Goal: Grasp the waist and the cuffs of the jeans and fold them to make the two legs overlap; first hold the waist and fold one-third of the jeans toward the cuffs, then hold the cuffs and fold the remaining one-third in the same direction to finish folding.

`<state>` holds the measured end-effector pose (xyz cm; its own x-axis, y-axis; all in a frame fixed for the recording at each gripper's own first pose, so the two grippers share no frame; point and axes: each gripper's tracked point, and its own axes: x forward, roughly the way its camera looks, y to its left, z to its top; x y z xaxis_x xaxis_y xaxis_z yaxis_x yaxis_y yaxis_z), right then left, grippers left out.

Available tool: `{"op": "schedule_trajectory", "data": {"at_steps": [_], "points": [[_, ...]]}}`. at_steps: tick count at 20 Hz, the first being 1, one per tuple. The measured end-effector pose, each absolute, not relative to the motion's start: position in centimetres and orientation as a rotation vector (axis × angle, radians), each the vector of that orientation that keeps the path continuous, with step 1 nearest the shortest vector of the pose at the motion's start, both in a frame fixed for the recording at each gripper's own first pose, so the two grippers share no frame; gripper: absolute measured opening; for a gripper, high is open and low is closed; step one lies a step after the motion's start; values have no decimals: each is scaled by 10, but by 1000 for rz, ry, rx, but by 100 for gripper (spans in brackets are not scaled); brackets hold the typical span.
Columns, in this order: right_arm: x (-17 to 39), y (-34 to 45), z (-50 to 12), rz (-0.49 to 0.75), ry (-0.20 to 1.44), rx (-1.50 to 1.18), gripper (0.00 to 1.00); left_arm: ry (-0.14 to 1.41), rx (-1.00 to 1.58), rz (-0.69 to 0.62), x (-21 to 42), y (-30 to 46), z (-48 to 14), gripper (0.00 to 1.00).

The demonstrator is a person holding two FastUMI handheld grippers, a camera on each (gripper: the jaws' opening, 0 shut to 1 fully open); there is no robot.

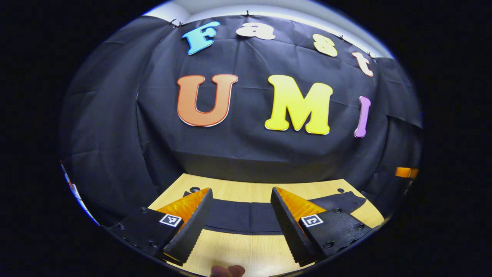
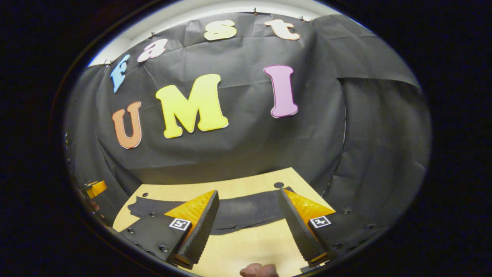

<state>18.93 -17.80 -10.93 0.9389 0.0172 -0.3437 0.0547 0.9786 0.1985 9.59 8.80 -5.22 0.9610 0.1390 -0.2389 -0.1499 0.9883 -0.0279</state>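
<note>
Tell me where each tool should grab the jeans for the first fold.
The jeans lie flat across the table. Take the near long edge at both ends, one open tool per end, probably coming down from above on the near side, since the cloth lies flat.

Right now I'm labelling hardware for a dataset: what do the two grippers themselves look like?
Left gripper and right gripper match: two wedge-shaped fingers with ribbed inner pads, black screw-studded mounts, and a small square black-and-white marker on each.
</note>
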Motion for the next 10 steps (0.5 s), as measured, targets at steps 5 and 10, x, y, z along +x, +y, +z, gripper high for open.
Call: {"op": "schedule_trajectory", "data": {"at_steps": [5, 10], "points": [[187, -196, -125, -69, 386, 216, 96, 247, 17, 114, 98, 64, -58, 96], [206, -216, -165, -98, 475, 284, 96, 313, 20, 133, 110, 50, -74, 96]]}}
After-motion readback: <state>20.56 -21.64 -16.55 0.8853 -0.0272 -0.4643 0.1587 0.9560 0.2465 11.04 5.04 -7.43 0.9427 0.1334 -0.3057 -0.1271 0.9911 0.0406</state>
